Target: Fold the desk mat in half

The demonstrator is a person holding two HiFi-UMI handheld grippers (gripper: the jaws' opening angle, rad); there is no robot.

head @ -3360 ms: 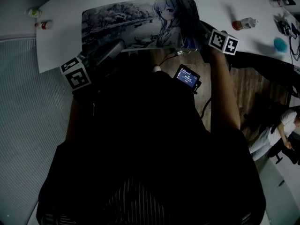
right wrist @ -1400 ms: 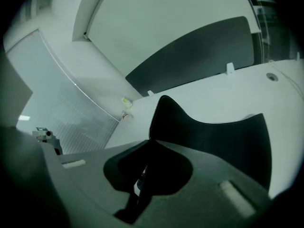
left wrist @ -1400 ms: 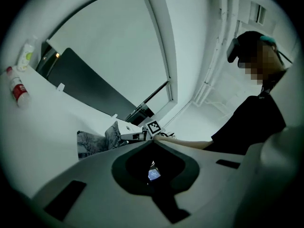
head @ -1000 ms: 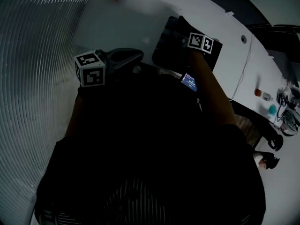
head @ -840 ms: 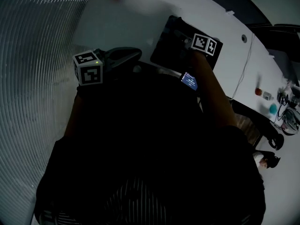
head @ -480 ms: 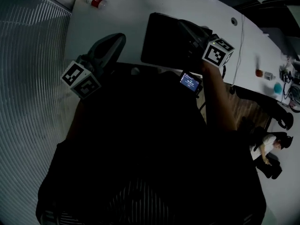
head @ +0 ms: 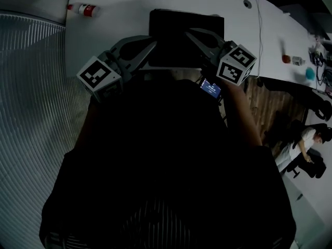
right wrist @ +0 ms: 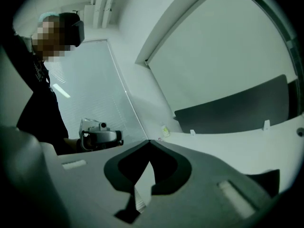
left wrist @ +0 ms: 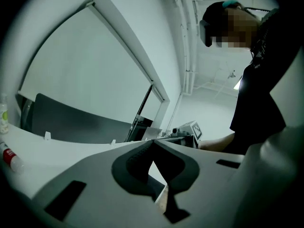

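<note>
Desk mat [head: 176,27]; red-labelled bottle [head: 83,9], print illegible

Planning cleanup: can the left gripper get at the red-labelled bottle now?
Probably yes: only bare table lies between the left gripper and the bottle; the folded desk mat sits off to the other side. Its jaws are shut and would need opening.

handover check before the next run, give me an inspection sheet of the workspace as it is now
surface: white table, evenly lit
job's things: desk mat lies flat, dark side up, at the near edge
clutter: bottle on its side far left; small items far right
grippers: left hand-held gripper shut, empty; right hand-held gripper shut, empty
cables: thin cable crosses the table right of the mat
surroundings: ribbed floor left; seated person right
</note>
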